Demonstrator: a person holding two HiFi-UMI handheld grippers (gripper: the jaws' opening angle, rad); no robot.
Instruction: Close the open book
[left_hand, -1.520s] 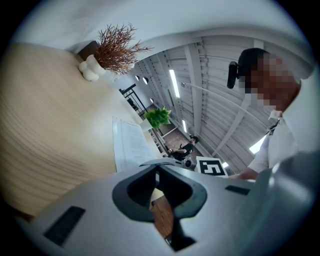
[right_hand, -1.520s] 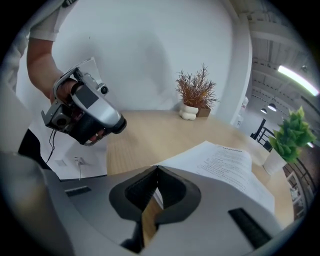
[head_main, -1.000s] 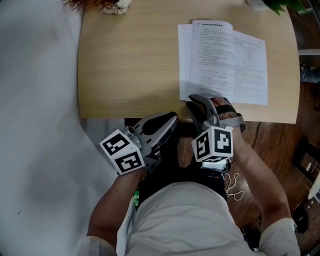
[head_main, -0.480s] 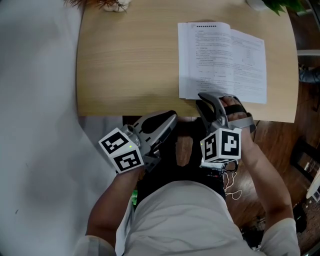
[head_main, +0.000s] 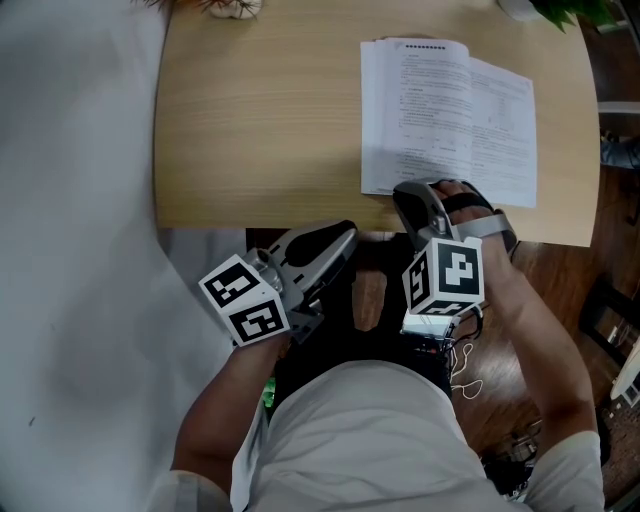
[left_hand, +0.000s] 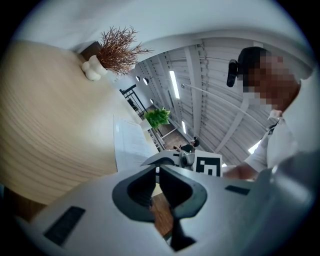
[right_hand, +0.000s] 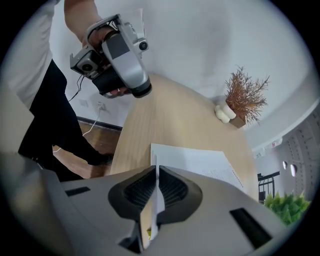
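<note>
- Right gripper pitched steeply down, jaws just closed onto near-edge pages of book.
- Left gripper level, jaws together, empty.
- Book lies open on right side of table, long axis near-to-far.

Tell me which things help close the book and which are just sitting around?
Job: open white paper book; right gripper, fingers just closed on its pages.
Lying about: dried brown twigs in white vase; leafy green plant; shut left gripper.

One book, one table, two grippers, one twig ornament.
</note>
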